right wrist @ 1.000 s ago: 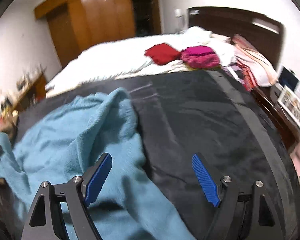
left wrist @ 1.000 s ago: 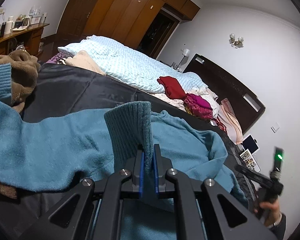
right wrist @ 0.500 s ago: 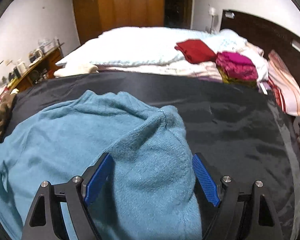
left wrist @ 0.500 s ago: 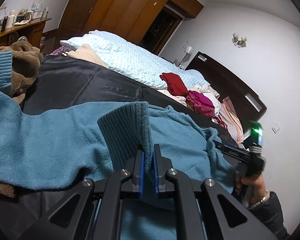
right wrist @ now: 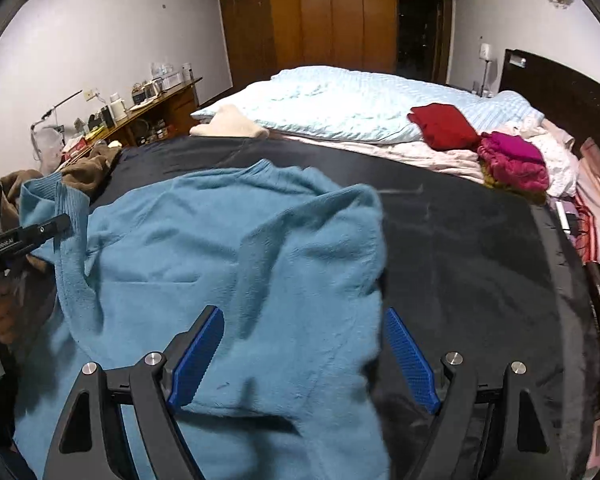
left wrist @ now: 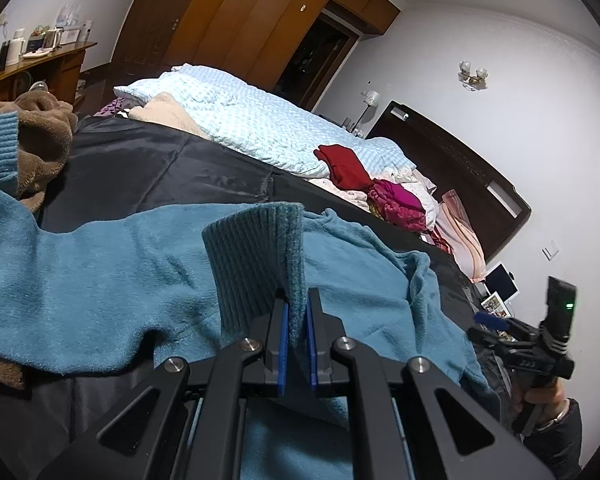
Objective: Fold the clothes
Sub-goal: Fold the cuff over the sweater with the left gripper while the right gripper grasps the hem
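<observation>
— Left gripper (left wrist: pixel 296 344) is pinching the ribbed cuff (left wrist: pixel 260 256) of the teal sweater (right wrist: pixel 228 264), blue pads pressed tight on the knit, the cuff standing up above them.

— And the other one?

— Right gripper (right wrist: pixel 304 356) is spread wide, both fingers (right wrist: pixel 198 354) hanging over the sweater's near edge, gripping nothing.

— Where does the sweater lie?

— Spread on the dark cover (right wrist: pixel 480 264), toward the bed's left side. Its right edge is rumpled, and bare cover runs from there to the bed's right edge.

— Anything crowding it?

— A brown garment (left wrist: pixel 40 140) bunched at the left edge, touching the sweater. A red garment (right wrist: pixel 444 126) and a magenta one (right wrist: pixel 516 158) sit well apart, by the headboard (right wrist: pixel 560 96).
</observation>
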